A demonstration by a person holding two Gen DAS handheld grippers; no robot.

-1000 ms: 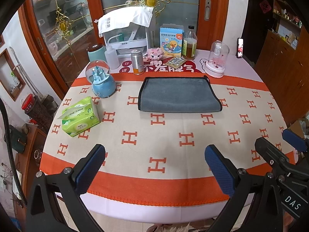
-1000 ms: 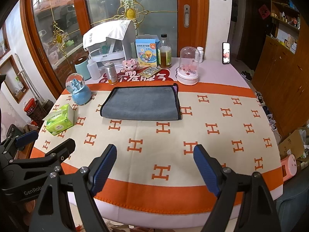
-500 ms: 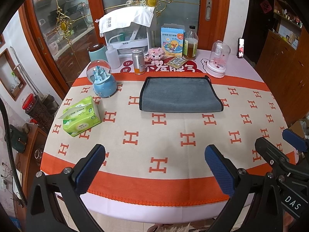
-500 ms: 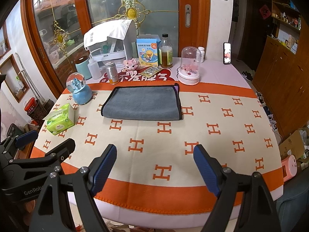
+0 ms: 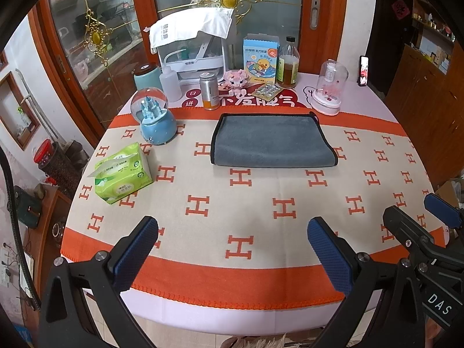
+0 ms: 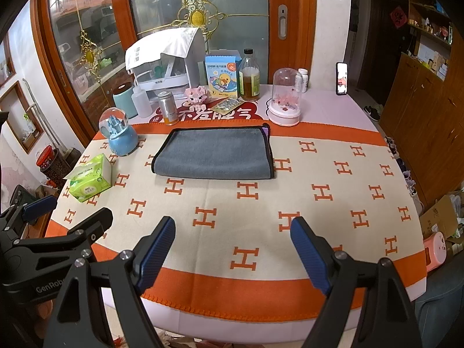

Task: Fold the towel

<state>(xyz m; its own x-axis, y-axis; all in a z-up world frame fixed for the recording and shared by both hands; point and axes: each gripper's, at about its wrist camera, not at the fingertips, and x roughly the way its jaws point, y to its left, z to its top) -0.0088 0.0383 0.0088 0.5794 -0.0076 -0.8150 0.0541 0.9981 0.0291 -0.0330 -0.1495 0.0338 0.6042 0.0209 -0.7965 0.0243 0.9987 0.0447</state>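
We hold both left gripper (image 5: 232,249) and right gripper (image 6: 233,250) fingers wide apart, empty; the towel (image 5: 271,142), seemingly folded, lies well ahead, bare counter (image 5: 261,203) between.

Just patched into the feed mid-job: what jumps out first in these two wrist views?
The grey towel lies flat, already folded over, toward the far side of the orange-and-cream tablecloth. Both the left gripper and the right gripper hang open near the table's front edge, well short of it. A blue snow globe and a green tissue pack sit to the towel's left, with bottles and boxes crowding the back.
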